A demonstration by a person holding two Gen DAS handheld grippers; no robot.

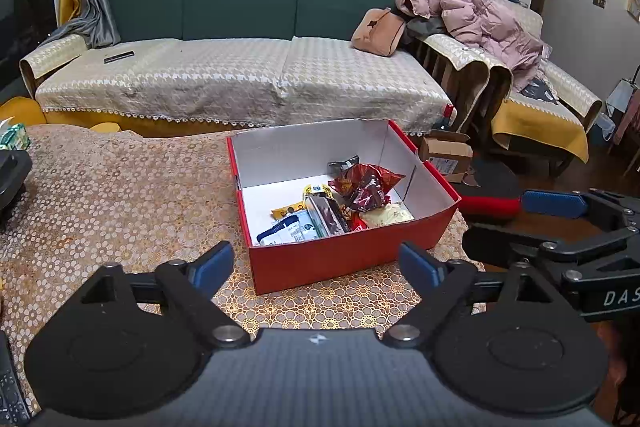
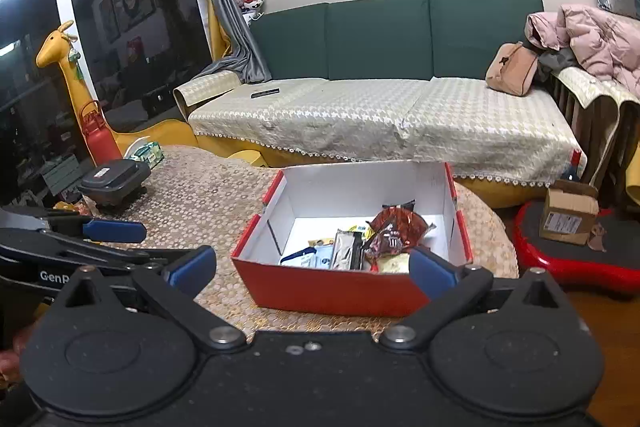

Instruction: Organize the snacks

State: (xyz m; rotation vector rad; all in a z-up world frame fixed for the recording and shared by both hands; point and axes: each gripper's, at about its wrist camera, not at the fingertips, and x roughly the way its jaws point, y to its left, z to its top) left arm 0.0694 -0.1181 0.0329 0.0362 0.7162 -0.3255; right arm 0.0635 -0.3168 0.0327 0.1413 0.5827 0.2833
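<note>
A red box (image 1: 328,263) (image 2: 332,291) with a white inside stands on the table's lace cloth. Several snack packets lie in it: a dark red bag (image 1: 366,187) (image 2: 394,231), a silver bar (image 1: 326,213) (image 2: 347,249), a blue and white pouch (image 1: 288,231) (image 2: 306,259) and a yellow packet (image 1: 286,211). My left gripper (image 1: 316,263) hovers open in front of the box's near wall, with nothing between its blue pads. My right gripper (image 2: 314,269) is open too, empty, just short of the box. The right gripper's blue fingertip (image 1: 554,203) shows in the left wrist view.
A black device (image 2: 110,181) and a green tissue pack (image 2: 146,151) sit at the table's far left. A remote (image 1: 10,391) lies by the near left edge. Beyond the table stand a sofa (image 1: 240,75), a cardboard box (image 2: 568,215) on a red board, and a yellow giraffe toy (image 2: 68,67).
</note>
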